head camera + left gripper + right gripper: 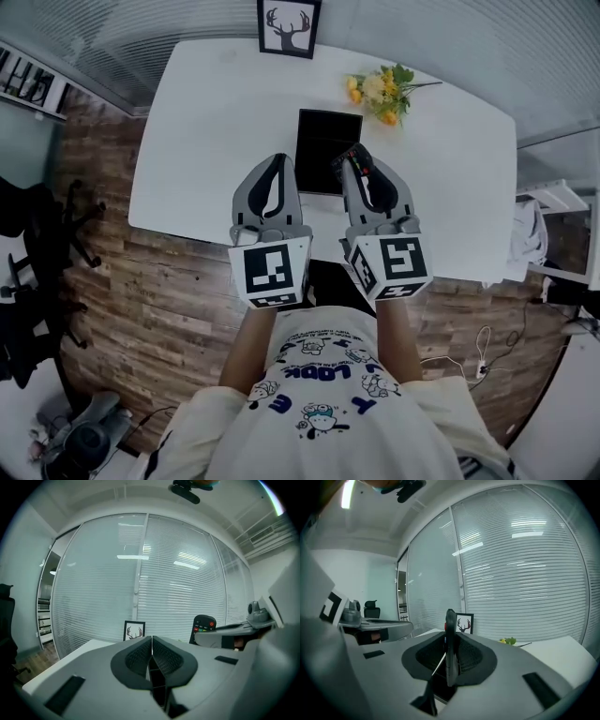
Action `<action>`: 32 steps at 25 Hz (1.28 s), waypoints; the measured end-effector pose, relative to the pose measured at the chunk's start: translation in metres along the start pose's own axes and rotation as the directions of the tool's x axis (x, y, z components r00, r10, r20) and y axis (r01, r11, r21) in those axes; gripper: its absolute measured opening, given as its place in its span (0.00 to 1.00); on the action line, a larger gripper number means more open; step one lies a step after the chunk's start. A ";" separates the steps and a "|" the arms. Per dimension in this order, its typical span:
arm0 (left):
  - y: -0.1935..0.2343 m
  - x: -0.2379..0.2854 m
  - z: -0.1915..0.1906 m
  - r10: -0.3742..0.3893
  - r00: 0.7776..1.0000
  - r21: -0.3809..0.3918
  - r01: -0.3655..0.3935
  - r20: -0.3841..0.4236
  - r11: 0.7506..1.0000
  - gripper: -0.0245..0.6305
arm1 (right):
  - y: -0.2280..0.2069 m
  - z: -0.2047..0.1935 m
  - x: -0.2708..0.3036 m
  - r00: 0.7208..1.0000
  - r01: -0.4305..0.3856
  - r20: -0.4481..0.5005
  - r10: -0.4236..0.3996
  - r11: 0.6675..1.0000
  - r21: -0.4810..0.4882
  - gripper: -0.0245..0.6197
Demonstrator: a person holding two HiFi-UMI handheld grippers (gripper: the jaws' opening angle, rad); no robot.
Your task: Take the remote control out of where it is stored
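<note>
Though shot from three cameras, shows one moment above a white table [206, 112]. From the head: right gripper [351, 159] at 1 o'clock of centre, clamped on a black remote [361, 169] (coloured buttons just visible near its tip). Held off the table, outside the black box [323, 141] lying flat at 12 o'clock, and overlapping that box's right edge in the picture. In the right gripper view, pinched edge-on and upright between pads [469, 656] set only narrowly apart, with the top end poking above them. Left gripper [277, 159] at 11 o'clock, just beside the right one, closed tight pad to pad and gripping nothing. From its own camera, remote's face in sight at 2 o'clock of the jaws, red button on top. At the table's far edge, at 12 o'clock, a framed deer picture [289, 26]; at 1 o'clock of the box, yellow flowers [380, 92].
</note>
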State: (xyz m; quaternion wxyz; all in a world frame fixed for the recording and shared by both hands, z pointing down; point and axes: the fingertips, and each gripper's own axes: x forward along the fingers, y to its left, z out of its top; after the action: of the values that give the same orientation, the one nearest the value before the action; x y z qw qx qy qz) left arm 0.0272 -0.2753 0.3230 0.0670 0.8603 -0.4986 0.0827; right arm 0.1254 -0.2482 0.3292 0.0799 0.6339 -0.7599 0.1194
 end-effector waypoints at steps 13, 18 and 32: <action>-0.020 -0.009 0.016 -0.022 0.999 0.031 0.021 0.034 0.999 0.06 | -0.007 0.004 -0.021 0.999 0.041 0.029 -0.042 0.999 0.025 0.16; -0.021 -0.009 0.018 -0.023 0.999 0.032 0.021 0.036 0.999 0.06 | -0.009 0.005 -0.022 0.999 0.039 0.027 -0.039 0.999 0.023 0.16; -0.023 -0.012 0.022 -0.022 0.999 0.032 0.020 0.045 0.999 0.06 | -0.009 0.006 -0.024 0.999 0.036 0.023 -0.036 0.999 0.019 0.16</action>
State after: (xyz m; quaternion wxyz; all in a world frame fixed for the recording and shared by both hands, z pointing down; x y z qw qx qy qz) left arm 0.0430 -0.2583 0.2983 0.0429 0.8681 -0.4894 0.0703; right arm 0.1384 -0.2285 0.3176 0.0674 0.6496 -0.7481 0.1175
